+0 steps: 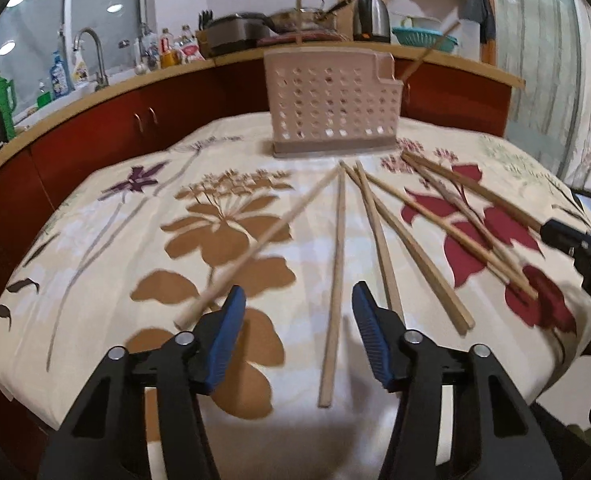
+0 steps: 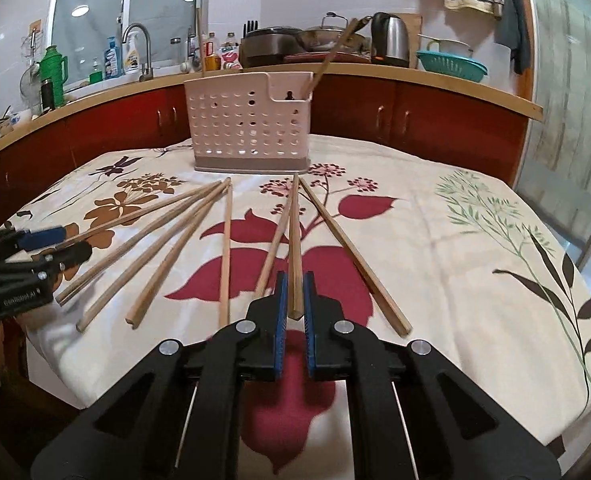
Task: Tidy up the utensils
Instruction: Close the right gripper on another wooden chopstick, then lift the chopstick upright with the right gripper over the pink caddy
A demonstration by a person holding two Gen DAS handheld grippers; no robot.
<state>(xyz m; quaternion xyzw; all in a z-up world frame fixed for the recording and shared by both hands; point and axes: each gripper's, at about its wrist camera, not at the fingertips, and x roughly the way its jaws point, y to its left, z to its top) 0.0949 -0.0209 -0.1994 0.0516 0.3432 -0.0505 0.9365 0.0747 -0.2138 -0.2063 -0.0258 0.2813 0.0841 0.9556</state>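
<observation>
Several wooden chopsticks [image 2: 163, 248] lie fanned out on the floral tablecloth in front of a perforated pink utensil holder [image 2: 249, 124], which also shows in the left wrist view [image 1: 329, 100]. One chopstick [image 2: 327, 58] stands tilted in the holder's small compartment. My right gripper [image 2: 294, 294] is shut on the near end of a chopstick [image 2: 294, 240] that rests on the cloth. My left gripper [image 1: 298, 308] is open over the cloth; a blurred chopstick [image 1: 263, 240] lies beside its left finger, and another [image 1: 335, 272] lies between the fingers.
The table [image 1: 95, 240] has a floral cloth. Behind it runs a red-fronted counter [image 2: 415, 120] with a sink tap [image 2: 141, 46], bottles, pots, a kettle [image 2: 391, 38] and a teal colander [image 2: 451, 64].
</observation>
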